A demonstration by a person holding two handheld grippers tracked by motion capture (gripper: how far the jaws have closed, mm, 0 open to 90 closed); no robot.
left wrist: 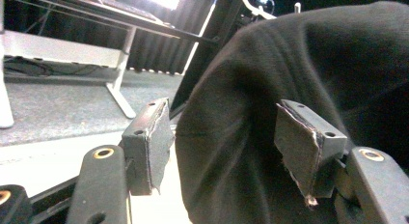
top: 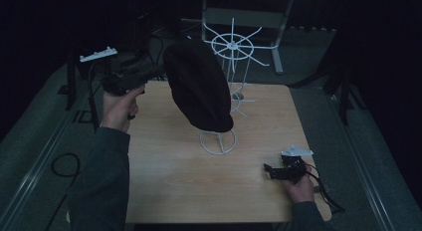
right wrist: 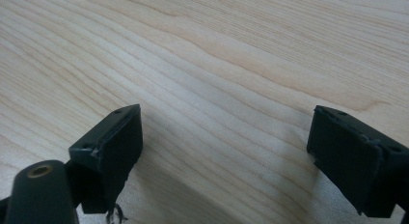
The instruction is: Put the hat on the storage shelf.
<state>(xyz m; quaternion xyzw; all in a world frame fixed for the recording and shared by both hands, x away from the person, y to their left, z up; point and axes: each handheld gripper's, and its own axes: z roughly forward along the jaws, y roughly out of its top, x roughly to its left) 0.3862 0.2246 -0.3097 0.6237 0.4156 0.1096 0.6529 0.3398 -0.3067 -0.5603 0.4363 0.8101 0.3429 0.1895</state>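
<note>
Hat (top: pixel 199 86), dark, hangs on white wire stand (top: pixel 217 141) at bench (top: pixel 174 181) centre, tilted. Left tool (top: pixel 149 74) at 10 o'clock beside hat's edge, jaws apart, fabric between the pads (left wrist: pixel 149 147) but not pinched. Right tool (top: pixel 271 171) at 4 o'clock, low over bare wood, jaws wide, holding nothing.

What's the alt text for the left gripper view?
A black hat bulges between the left tool's open black jaws, neither pad visibly pressing it. Behind lie grey floor and a grey frame.
</note>
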